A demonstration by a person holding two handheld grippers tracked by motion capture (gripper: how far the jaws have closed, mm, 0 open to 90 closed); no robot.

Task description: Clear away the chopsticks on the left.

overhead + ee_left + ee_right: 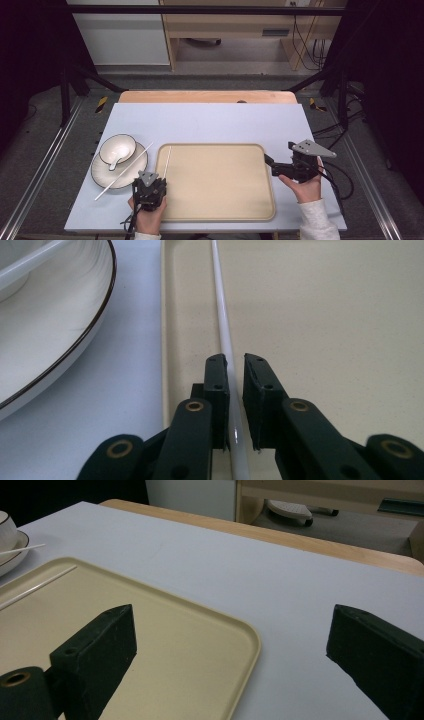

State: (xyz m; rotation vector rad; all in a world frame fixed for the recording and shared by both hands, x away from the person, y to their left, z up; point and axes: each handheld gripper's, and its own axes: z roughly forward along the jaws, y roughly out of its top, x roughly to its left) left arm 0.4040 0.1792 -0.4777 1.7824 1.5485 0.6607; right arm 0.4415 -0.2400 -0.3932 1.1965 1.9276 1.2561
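On the beige tray [220, 200], along its left edge, lies a white chopstick [223, 325], and the left tongs [236, 362] stand nearly closed around its near end. One pad touches the stick while a narrow gap shows at the other, so the hold looks loose, a release or a light pinch. To do this well, I would keep the stick flat on the tray, parallel to the rim, and draw the tongs straight back without dragging it. The right tongs [230, 645] hang wide open and empty over the tray's right edge. A second chopstick [124, 171] rests across the plate [102, 175] with its bowl [118, 148] and spoon [116, 161]. The pale blue tabletop [210, 122] sits among dark frame rails, with wooden furniture and grey floor beyond.
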